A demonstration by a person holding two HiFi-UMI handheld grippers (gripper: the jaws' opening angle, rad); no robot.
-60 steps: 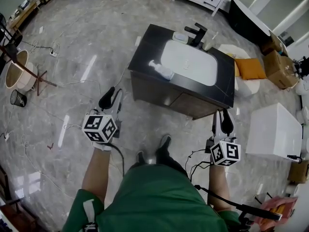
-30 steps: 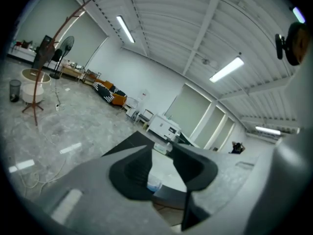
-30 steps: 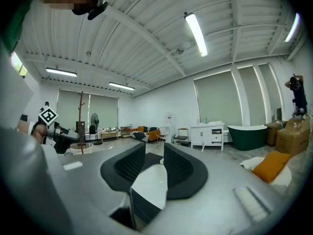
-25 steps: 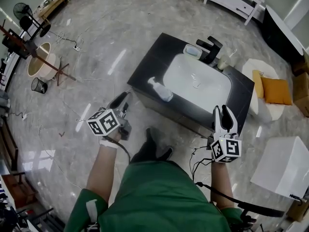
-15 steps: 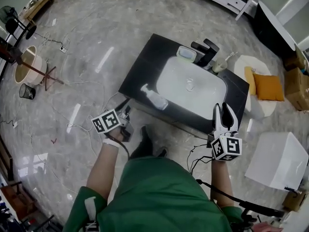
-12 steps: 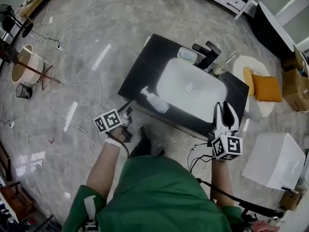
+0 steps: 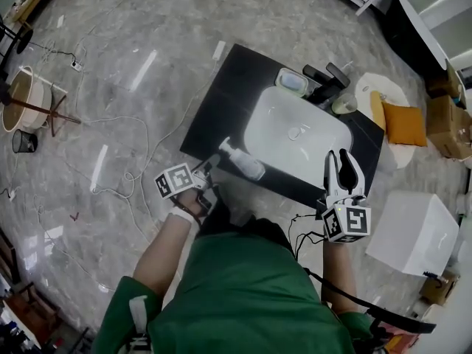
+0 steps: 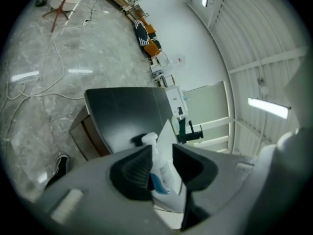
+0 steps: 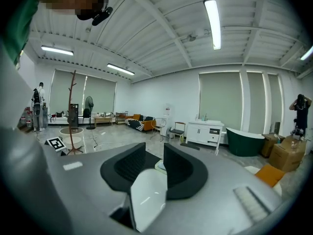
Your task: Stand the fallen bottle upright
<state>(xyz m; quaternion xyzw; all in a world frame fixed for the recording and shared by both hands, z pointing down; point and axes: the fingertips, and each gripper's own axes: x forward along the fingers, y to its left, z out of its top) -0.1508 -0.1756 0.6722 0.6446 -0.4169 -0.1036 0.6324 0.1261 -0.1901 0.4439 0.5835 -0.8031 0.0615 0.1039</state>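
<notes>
The fallen bottle (image 7: 244, 161), clear with a white pump and blue label, lies on its side on the black vanity top (image 7: 214, 102), at the front left rim of the white basin (image 7: 295, 135). My left gripper (image 7: 212, 165) is low at the counter's front edge, just short of the bottle's pump end. In the left gripper view the bottle (image 8: 164, 168) shows through the gap of the left gripper (image 8: 161, 151), whose jaws stand apart without touching it. My right gripper (image 7: 339, 161) hovers over the counter's front right, open; in the right gripper view the right gripper (image 9: 154, 153) holds nothing.
A black faucet (image 7: 328, 80), a soap dish (image 7: 293, 82) and a small cup (image 7: 344, 105) stand behind the basin. A white box (image 7: 409, 231) is on the floor to the right, an orange cushion (image 7: 402, 124) beyond it. Cables (image 7: 133, 175) trail on the left.
The person has stepped up to the vanity. My left gripper has dropped, rolled and come in toward the bottle. My right gripper has moved forward over the counter's front edge.
</notes>
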